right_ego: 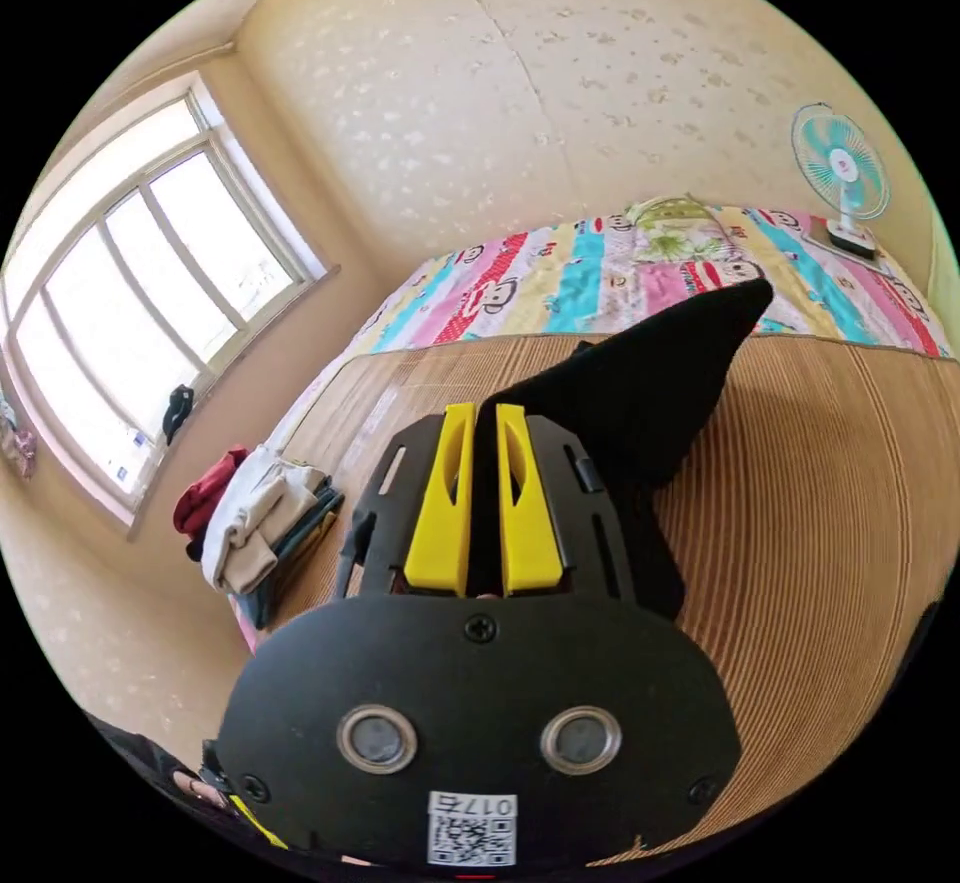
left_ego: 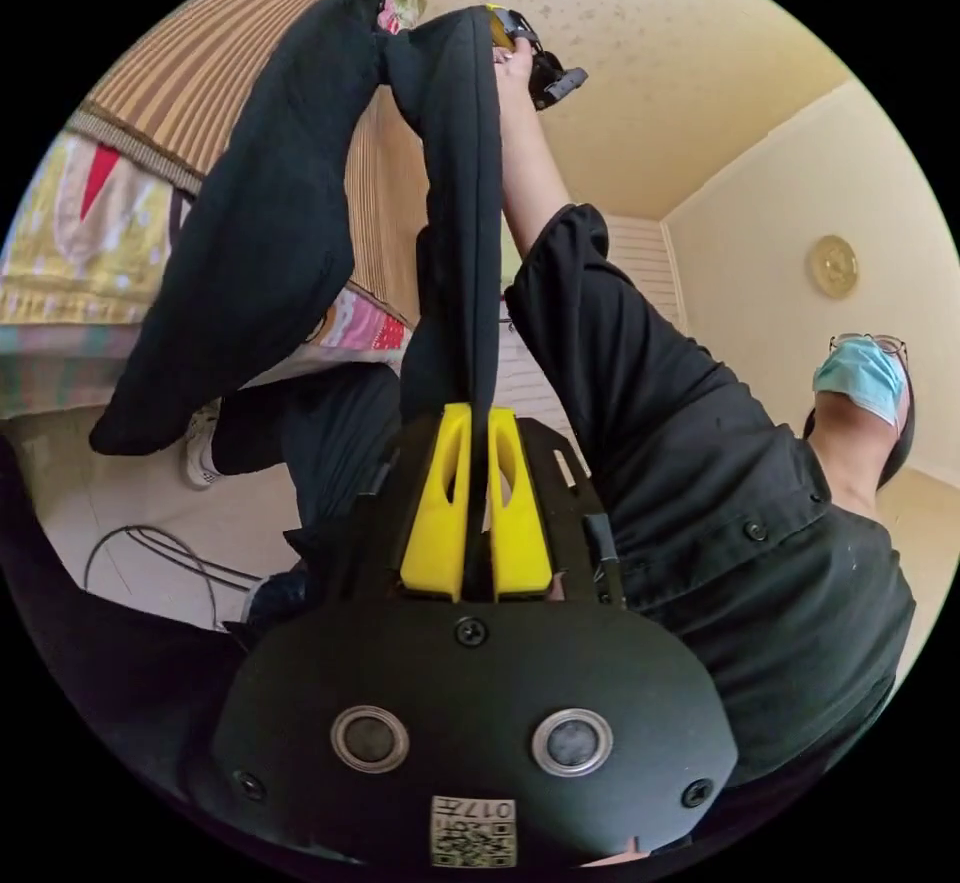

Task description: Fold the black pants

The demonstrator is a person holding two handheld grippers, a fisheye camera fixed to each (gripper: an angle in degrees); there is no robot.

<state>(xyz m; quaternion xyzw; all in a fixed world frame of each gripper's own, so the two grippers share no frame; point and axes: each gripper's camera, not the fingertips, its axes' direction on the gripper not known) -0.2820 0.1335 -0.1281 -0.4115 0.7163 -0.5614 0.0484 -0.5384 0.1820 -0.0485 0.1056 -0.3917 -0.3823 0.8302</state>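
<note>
The black pants (left_ego: 270, 223) hang in the air, stretched between the two grippers. In the left gripper view, my left gripper (left_ego: 478, 415) has its yellow jaws shut on a band of the black cloth that runs up toward the right gripper (left_ego: 530, 53), held high in the person's hand. A loose part of the pants droops toward the view's left. In the right gripper view, my right gripper (right_ego: 485, 413) is shut on the black pants (right_ego: 650, 393), whose free corner sticks out over the bed.
A bed with a brown striped mat (right_ego: 830, 483) and a colourful striped sheet (right_ego: 600, 273) lies below. A pile of folded clothes (right_ego: 255, 523) sits by the mat's edge near the window (right_ego: 150, 253). A fan (right_ego: 840, 173) stands at the far side. The person (left_ego: 720, 523) stands close by.
</note>
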